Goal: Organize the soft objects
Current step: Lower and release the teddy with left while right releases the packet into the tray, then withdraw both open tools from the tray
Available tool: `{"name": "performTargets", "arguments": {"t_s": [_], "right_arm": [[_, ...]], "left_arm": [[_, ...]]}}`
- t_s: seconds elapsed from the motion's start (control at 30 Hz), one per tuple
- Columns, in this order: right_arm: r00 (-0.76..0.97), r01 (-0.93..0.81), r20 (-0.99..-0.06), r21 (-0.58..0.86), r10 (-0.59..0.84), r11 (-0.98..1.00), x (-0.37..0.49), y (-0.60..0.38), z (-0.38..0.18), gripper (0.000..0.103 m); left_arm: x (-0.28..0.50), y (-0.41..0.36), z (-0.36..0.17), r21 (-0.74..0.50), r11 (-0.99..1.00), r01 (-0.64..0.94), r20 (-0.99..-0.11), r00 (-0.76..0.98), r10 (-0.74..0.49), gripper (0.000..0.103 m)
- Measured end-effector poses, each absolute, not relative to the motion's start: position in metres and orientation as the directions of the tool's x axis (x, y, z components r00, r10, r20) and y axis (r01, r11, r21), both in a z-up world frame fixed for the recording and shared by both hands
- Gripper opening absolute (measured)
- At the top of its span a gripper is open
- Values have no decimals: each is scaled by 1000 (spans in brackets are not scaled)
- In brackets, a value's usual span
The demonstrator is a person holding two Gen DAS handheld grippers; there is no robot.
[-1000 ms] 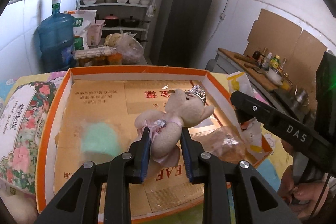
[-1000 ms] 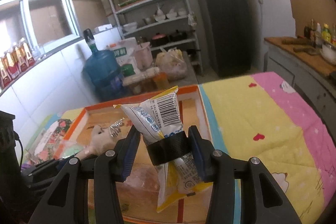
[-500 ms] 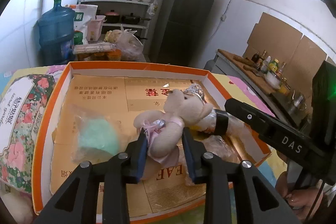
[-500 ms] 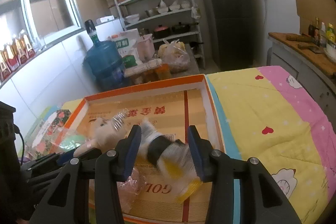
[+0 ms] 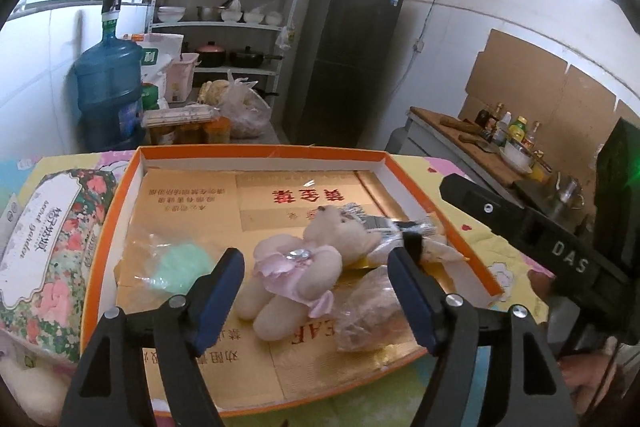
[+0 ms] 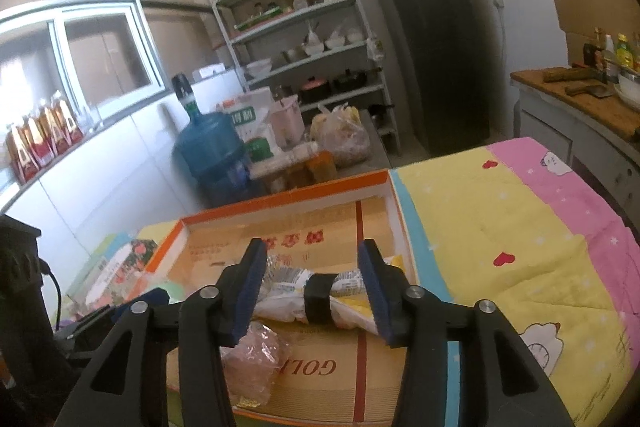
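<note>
Dropping 2 soft items into the orange tray

Left gripper just spread wide, freeing teddy bear near right edge; right gripper parting, pads clear of banded packet.

A shallow box lies on a bedspread, and in it lie four soft things. The teddy bear lies near the middle. Left of it lies a bagged sponge. At its right, touching its head, lies a banded packet. In front of that packet lies a crumpled bag. Left of the box, outside it, lies a tissue pack. Behind the box stand a water jug and a shelf rack.
</note>
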State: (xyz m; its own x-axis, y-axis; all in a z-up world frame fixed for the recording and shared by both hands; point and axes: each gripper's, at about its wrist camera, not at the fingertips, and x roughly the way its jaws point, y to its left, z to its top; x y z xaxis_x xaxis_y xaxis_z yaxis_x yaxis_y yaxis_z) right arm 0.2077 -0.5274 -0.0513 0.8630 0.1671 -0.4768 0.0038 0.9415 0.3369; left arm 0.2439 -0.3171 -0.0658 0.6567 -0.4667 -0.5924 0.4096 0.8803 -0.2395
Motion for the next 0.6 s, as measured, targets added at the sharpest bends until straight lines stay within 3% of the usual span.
{"name": "performTargets", "arguments": {"t_s": [0.13,0.23,0.3,0.33,0.6], "right_arm": [[881,9,-448,337,151,941,201,-530,-49,56],[893,-15,-419,340,165,940,197,-528,-46,67],[902,-39,-395,333,177,942,193,-524,-43,75],[908,-58,-377,325,185,944,190,-520,-41,75],[916,-208,-303,207,265,956,171,-479,-28,80]], "left_arm": [[226,-311,-46,-247,860,446,-544,671,-504,74],[205,-302,-26,-238,851,468,-488,700,-521,75],[192,-296,-15,-216,852,476,-456,722,-520,84],[185,-291,-9,-205,853,479,-437,735,-518,89],[138,-234,33,-172,866,470,-303,811,-500,90]]}}
